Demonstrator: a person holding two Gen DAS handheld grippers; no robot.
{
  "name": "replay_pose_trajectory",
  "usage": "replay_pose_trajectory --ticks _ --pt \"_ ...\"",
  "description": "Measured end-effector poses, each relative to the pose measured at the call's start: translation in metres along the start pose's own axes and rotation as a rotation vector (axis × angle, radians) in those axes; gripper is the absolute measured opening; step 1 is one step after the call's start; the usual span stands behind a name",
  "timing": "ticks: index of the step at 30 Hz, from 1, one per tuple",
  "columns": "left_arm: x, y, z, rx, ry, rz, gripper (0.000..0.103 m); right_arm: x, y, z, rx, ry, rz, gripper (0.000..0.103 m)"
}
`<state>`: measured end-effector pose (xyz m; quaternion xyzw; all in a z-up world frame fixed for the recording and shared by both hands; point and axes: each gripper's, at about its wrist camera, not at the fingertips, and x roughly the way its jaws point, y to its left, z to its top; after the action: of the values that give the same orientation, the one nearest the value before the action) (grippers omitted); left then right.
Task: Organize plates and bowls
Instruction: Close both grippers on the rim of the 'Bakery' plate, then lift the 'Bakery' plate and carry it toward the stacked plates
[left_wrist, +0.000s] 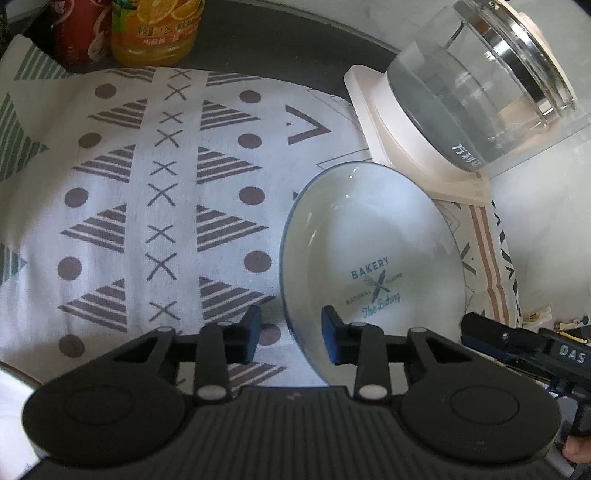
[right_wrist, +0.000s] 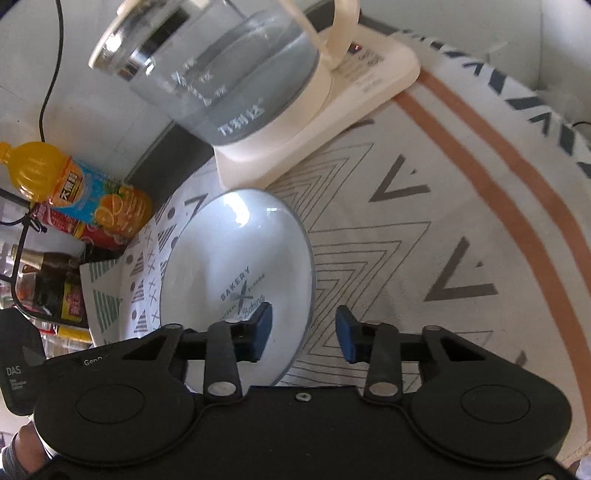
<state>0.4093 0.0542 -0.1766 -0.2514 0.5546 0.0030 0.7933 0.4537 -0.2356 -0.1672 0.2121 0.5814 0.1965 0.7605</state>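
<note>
- The white plate, printed "BAKERY" in blue, lies flat on the patterned cloth over the worktop, just near of the kettle's cream base; no other plate or bowl shows clearly in either view.
- The left gripper has its jaws released, straddling the plate's near left rim: one blue pad over the cloth, the other over the plate.
- The right gripper likewise has its jaws apart across the near right rim, one pad over the print, the other over the cloth.
- Judged step: both tools are lining up to grip this plate by its edge; whether any pad touches yet I cannot tell.
- Next move calls for dropping a pad under the rim, clenching firmly, then lifting level, since glazed ware may slip.
- The glass kettle stands close at the far side, and the juice bottle at far left, so the lift needs clearance.
</note>
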Motion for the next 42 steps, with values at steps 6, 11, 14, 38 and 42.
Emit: replay_pose_trajectory --ticks 6,11,14,38,42 --pt "0.007 -0.008 0.003 0.016 0.012 0.001 0.019 0.012 -0.005 0.006 -0.018 0.064 0.000 0.034" --pt "0.007 -0.007 0.002 0.008 0.007 0.008 0.016 0.018 -0.010 0.010 0.000 0.067 0.014 0.024" --pt "0.007 -0.004 0.002 -0.014 0.012 -0.003 0.015 0.020 -0.010 0.013 -0.014 0.070 0.015 0.018" --pt "-0.052 -0.007 0.007 -0.013 -0.122 -0.033 0.011 -0.024 0.044 0.020 -0.156 -0.041 0.043 0.010" --pt "-0.066 -0.005 0.006 -0.010 -0.147 -0.044 0.011 -0.032 0.057 0.018 -0.175 -0.063 0.047 0.010"
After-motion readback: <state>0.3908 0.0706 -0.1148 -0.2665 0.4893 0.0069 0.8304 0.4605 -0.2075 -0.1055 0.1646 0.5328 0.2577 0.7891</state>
